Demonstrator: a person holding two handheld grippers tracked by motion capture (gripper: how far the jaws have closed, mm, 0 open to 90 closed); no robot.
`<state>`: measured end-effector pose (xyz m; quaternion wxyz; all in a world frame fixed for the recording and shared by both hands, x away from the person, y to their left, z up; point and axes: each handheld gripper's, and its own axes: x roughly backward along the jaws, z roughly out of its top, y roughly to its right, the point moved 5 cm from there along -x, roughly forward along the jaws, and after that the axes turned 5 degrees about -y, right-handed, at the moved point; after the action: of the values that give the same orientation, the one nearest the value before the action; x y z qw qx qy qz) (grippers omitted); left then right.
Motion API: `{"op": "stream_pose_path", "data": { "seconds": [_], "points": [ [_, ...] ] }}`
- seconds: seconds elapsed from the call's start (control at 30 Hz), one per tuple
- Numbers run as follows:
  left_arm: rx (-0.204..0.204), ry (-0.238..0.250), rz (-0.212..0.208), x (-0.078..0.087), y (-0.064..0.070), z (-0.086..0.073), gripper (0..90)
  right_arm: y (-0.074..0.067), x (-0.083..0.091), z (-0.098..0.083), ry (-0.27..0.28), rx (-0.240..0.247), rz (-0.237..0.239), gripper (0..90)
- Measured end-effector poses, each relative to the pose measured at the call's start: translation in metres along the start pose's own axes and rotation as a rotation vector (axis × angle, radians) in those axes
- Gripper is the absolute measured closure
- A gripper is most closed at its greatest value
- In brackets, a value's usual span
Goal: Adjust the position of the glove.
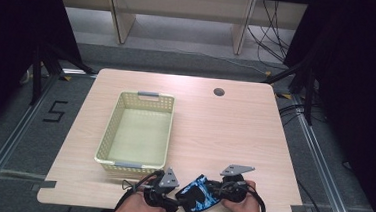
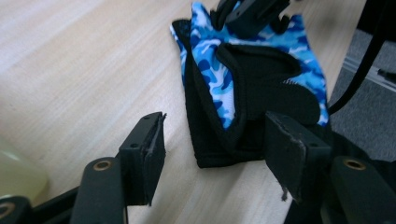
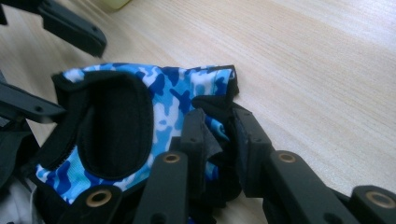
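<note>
Glove (image 3: 140,126) pinched by right hand-held gripper (image 3: 218,140), left one (image 2: 215,154) agape.

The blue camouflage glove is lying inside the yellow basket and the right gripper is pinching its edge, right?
Not quite. The glove is not inside the basket; it lies on the wooden table, near the front edge, in front of the basket. The high view shows this. The rest holds: the right gripper is pinching the glove's edge.
</note>
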<state>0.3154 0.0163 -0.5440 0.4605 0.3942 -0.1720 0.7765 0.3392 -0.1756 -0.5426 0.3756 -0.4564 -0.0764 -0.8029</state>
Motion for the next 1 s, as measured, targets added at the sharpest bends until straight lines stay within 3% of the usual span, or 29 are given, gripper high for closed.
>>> {"op": "stream_pose_path", "data": {
  "seconds": [0.03,0.1,0.13,0.27,0.33,0.37,0.4,0.43,0.5,0.57,0.63,0.67,0.7,0.73,0.8,0.9,1.0],
  "points": [
    [0.027,0.007,-0.019,-0.002,0.001,0.0,40.5,0.0,0.0,0.0,0.0,-0.002,0.001,76.1],
    [0.024,0.002,-0.026,-0.002,0.0,0.0,45.4,-0.001,0.0,0.0,0.004,-0.007,0.001,76.1],
    [0.049,0.037,-0.068,-0.005,0.003,0.0,49.3,-0.001,0.0,0.0,0.001,-0.006,0.001,76.1],
    [0.023,0.035,-0.055,-0.004,0.005,-0.002,57.2,0.0,-0.001,0.0,0.011,-0.008,0.001,76.0],
    [0.056,0.062,-0.08,-0.005,0.006,-0.002,60.8,0.0,0.0,0.0,-0.002,-0.006,0.008,76.0],
    [0.045,0.054,-0.076,-0.005,0.005,-0.002,62.5,0.0,0.001,-0.001,-0.017,-0.002,-0.003,76.0],
    [0.057,0.065,-0.085,-0.005,0.006,-0.002,64.0,0.0,0.0,0.0,-0.004,-0.007,-0.001,76.0],
    [0.035,0.066,-0.075,-0.004,0.005,-0.003,65.0,-0.001,-0.003,0.001,0.042,-0.017,0.008,76.0],
    [0.07,0.082,-0.077,-0.005,0.005,-0.004,66.9,-0.001,-0.003,0.001,0.037,-0.016,0.009,76.1],
    [0.062,0.103,-0.072,-0.004,0.007,-0.003,69.6,-0.001,-0.001,0.0,0.02,-0.008,0.002,76.4],
    [0.023,0.098,-0.049,-0.002,0.005,-0.002,73.8,0.0,0.001,-0.001,0.006,-0.005,0.008,77.2],
    [0.023,0.098,-0.049,-0.002,0.005,-0.002,74.5,0.0,0.001,-0.001,0.006,-0.005,0.008,77.2],
    [0.062,0.115,-0.068,-0.003,0.006,-0.002,74.9,0.0,0.003,-0.002,0.011,-0.022,0.015,79.6],
    [0.047,0.106,-0.064,-0.003,0.004,-0.002,75.3,0.0,0.002,-0.001,0.05,-0.026,0.019,81.0],
    [0.038,0.117,-0.071,-0.003,0.004,-0.002,75.7,0.001,0.006,-0.003,0.034,-0.018,0.024,82.0],
    [0.043,0.121,-0.062,-0.001,0.006,-0.001,78.1,-0.004,0.012,-0.003,0.058,-0.013,0.026,83.7],
    [0.013,0.108,-0.053,0.001,0.004,-0.002,78.7,-0.006,0.015,-0.003,0.064,-0.008,0.017,84.2]
  ]
}}
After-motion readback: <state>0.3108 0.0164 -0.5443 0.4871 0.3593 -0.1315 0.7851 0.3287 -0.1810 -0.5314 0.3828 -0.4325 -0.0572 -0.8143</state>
